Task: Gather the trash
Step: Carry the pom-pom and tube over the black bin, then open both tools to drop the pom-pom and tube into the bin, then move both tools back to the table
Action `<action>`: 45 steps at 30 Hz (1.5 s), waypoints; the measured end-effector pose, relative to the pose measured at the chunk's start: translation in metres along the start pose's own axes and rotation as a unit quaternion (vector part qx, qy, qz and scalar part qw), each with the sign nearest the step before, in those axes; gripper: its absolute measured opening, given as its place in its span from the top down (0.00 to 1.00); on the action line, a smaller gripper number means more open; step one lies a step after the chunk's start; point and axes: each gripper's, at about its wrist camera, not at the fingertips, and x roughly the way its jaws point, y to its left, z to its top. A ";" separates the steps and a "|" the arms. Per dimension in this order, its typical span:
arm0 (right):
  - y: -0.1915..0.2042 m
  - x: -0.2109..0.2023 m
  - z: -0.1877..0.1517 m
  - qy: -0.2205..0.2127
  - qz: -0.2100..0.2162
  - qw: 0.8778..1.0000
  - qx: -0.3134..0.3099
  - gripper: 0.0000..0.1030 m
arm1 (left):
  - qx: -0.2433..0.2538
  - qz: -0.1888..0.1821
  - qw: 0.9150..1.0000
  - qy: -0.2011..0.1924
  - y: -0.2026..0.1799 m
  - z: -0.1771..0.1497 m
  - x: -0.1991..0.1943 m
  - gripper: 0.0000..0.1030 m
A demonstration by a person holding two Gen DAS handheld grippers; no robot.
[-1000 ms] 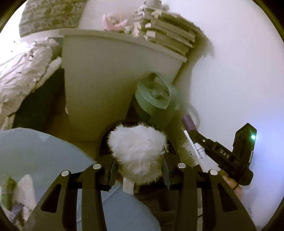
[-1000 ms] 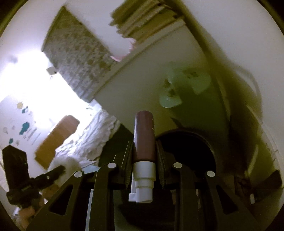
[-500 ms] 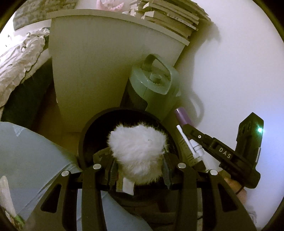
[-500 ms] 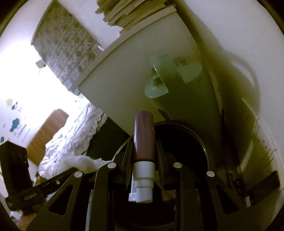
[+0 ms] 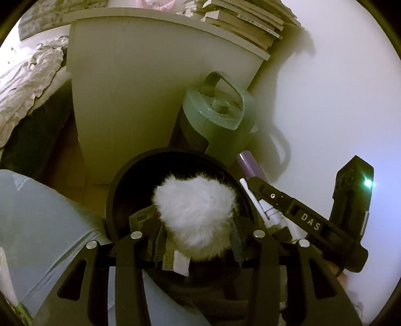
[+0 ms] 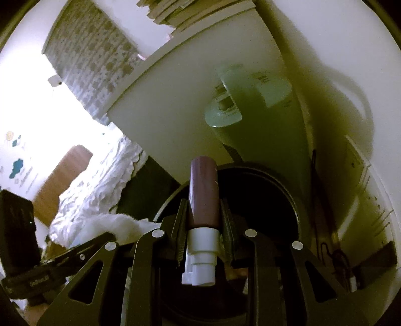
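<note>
My left gripper (image 5: 196, 238) has a white fluffy ball (image 5: 195, 210) with a sewn tag between its pads, right over the mouth of a round black bin (image 5: 117, 190). Its jaws are opening, and the fluff still touches both pads. Some paper scraps lie in the bin. My right gripper (image 6: 204, 215) is shut on a purple tube (image 6: 203, 190) with a white cap, held over the same bin (image 6: 288, 200). In the left wrist view the tube (image 5: 248, 165) pokes over the bin's right rim. In the right wrist view the ball (image 6: 117, 225) shows at the lower left.
A green tower heater (image 5: 218, 120) with a handle stands just behind the bin, against a white cabinet side (image 5: 150, 87) with books (image 5: 245, 22) stacked on top. A bed with crumpled white bedding (image 5: 27, 80) lies left. A person's leg (image 5: 45, 213) is near the bin's left side.
Both grippers sank toward the bin, whose black mouth now lies under the ball and the tube. The left jaws stand slightly wider around the ball.
</note>
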 end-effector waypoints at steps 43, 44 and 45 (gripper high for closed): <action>0.221 0.009 -0.082 0.163 0.170 0.958 -0.163 0.27 | -0.075 0.259 0.961 -0.054 0.210 -0.169 -0.278 0.28; 0.246 0.015 -0.088 0.184 0.176 0.951 -0.177 0.27 | -0.063 0.266 0.961 -0.047 0.219 -0.172 -0.279 0.28; 0.263 0.020 -0.092 0.198 0.178 0.946 -0.185 0.27 | -0.052 0.271 0.960 -0.040 0.227 -0.174 -0.279 0.28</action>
